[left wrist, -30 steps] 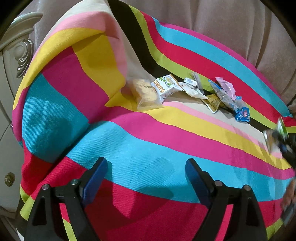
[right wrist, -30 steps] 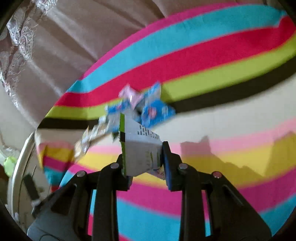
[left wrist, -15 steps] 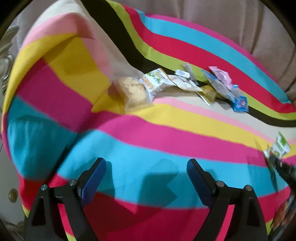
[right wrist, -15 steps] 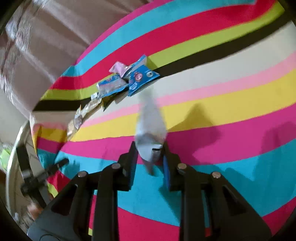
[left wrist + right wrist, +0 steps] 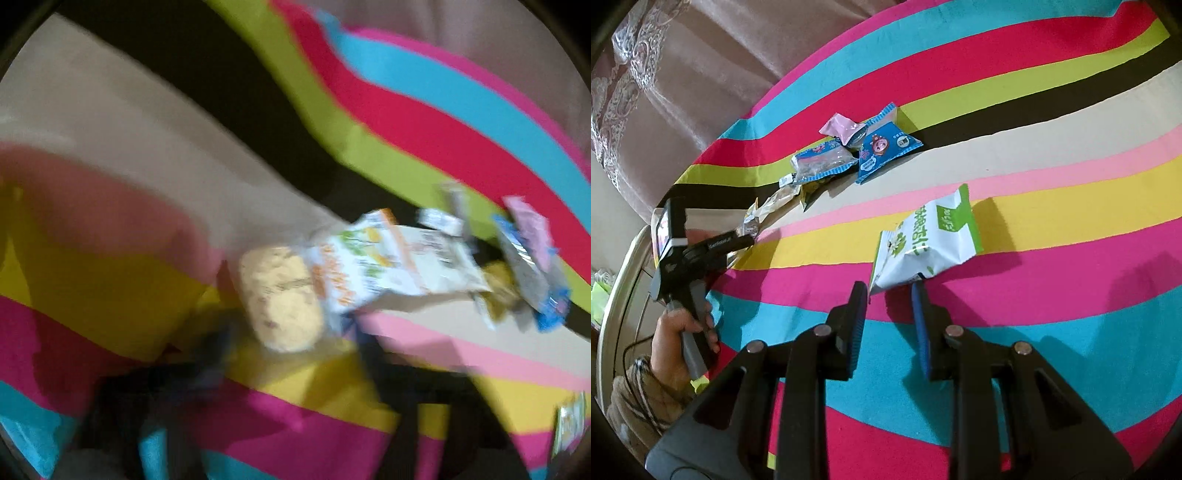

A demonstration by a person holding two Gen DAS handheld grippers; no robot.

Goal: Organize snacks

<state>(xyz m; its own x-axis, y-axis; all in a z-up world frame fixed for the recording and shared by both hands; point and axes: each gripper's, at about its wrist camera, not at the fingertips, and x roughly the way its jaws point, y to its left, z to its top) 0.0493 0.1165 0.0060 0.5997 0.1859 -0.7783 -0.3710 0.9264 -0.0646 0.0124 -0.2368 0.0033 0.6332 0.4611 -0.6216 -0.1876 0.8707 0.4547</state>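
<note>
A row of snack packets lies across the striped blanket (image 5: 1034,332): a clear-wrapped biscuit (image 5: 280,299), a white and orange packet (image 5: 365,266), blue packets (image 5: 886,147) and a pink one (image 5: 842,127). My left gripper (image 5: 290,350) is blurred, and its jaws are closing around the near end of the biscuit. I cannot see the pads pressing on it. In the right wrist view the left gripper (image 5: 748,240) points at the row's left end. My right gripper (image 5: 888,291) is shut on the near edge of a white and green packet (image 5: 923,243), which rests on the blanket.
A brownish padded backrest (image 5: 701,74) rises behind the blanket. Pale carved furniture (image 5: 620,280) stands at the left edge. A person's hand (image 5: 679,332) in a knitted sleeve holds the left gripper's handle. Wide stretches of bare blanket lie to the right of the packet.
The left gripper has moved forward to the biscuit end of the row, and its jaws have narrowed. The right gripper has lowered the white and green packet onto the blanket.
</note>
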